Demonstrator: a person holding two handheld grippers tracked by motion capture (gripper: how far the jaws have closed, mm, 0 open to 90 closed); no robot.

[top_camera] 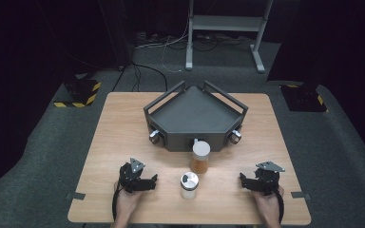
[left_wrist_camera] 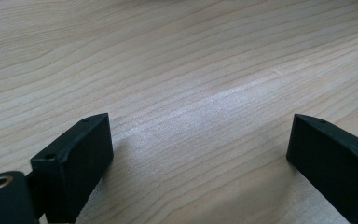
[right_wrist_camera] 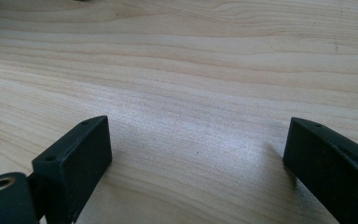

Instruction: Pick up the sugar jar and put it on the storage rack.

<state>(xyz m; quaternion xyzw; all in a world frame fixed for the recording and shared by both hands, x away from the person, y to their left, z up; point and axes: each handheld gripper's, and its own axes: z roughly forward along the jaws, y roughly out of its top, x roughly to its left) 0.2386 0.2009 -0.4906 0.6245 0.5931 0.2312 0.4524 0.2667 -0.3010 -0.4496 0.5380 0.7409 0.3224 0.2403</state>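
Black jaws of left hand-held gripper [top_camera: 153, 181] and right hand-held gripper [top_camera: 243, 179] spread wide, empty, resting near desk [top_camera: 123, 128] front edge. Between them, nearer left: upright silver-capped jar [top_camera: 189, 185]. Just beyond, toward desk centre: amber-filled jar [top_camera: 200, 157], touching grey tray [top_camera: 195, 114] front.

grey tray [top_camera: 196, 113], metal stand [top_camera: 228, 23], floor cables [top_camera: 145, 71]

In the high view the forearms are cut off by the bottom edge, and the jar's [top_camera: 200, 157] orange contents are too small to tell. The shaker's [top_camera: 189, 185] lid marks are too small to read. In both gripper views each outer jaw is cut by the frame edge.
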